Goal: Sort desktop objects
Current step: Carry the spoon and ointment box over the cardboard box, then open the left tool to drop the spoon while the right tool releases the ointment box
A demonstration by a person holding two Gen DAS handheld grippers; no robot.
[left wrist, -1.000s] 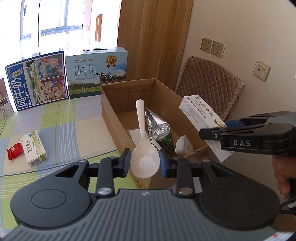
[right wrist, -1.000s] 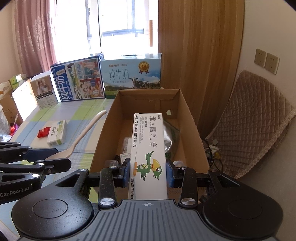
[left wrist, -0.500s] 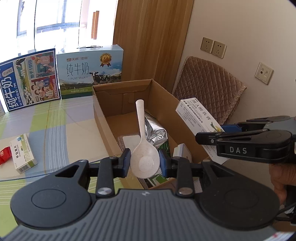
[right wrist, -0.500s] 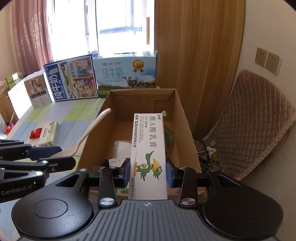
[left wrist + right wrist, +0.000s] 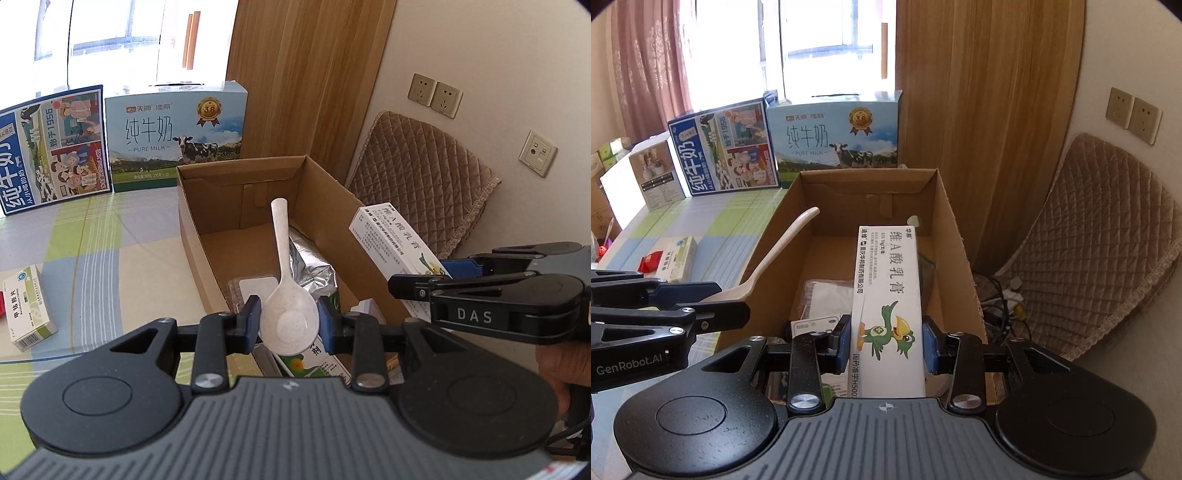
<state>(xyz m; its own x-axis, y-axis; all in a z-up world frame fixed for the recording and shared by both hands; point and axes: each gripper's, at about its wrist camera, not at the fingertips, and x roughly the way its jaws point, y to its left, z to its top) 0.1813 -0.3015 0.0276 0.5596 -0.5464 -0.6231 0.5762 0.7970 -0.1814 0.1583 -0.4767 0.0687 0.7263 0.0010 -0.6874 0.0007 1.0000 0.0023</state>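
My left gripper [image 5: 289, 325] is shut on the bowl of a cream plastic spoon [image 5: 286, 291], held above the near end of an open cardboard box [image 5: 192, 236]; the handle points away over the box. My right gripper [image 5: 885, 345] is shut on a long white ointment box with a green bird [image 5: 886, 295], also held over the cardboard box [image 5: 955, 236]. The ointment box shows in the left wrist view [image 5: 391, 240], the spoon in the right wrist view [image 5: 775, 254]. Inside lie a silver foil pouch [image 5: 314, 262], a flat white packet [image 5: 255, 288] and other small boxes.
A small white-green medicine box [image 5: 26, 306] and a red packet [image 5: 652, 261] lie on the glass-topped table at the left. Two milk cartons [image 5: 173, 136] stand at the back. A quilted chair [image 5: 424, 177] and cables [image 5: 1001, 306] are right of the box.
Both grippers have moved forward over the cardboard box, each keeping its hold; the box and its contents now sit closer and lower in both views.
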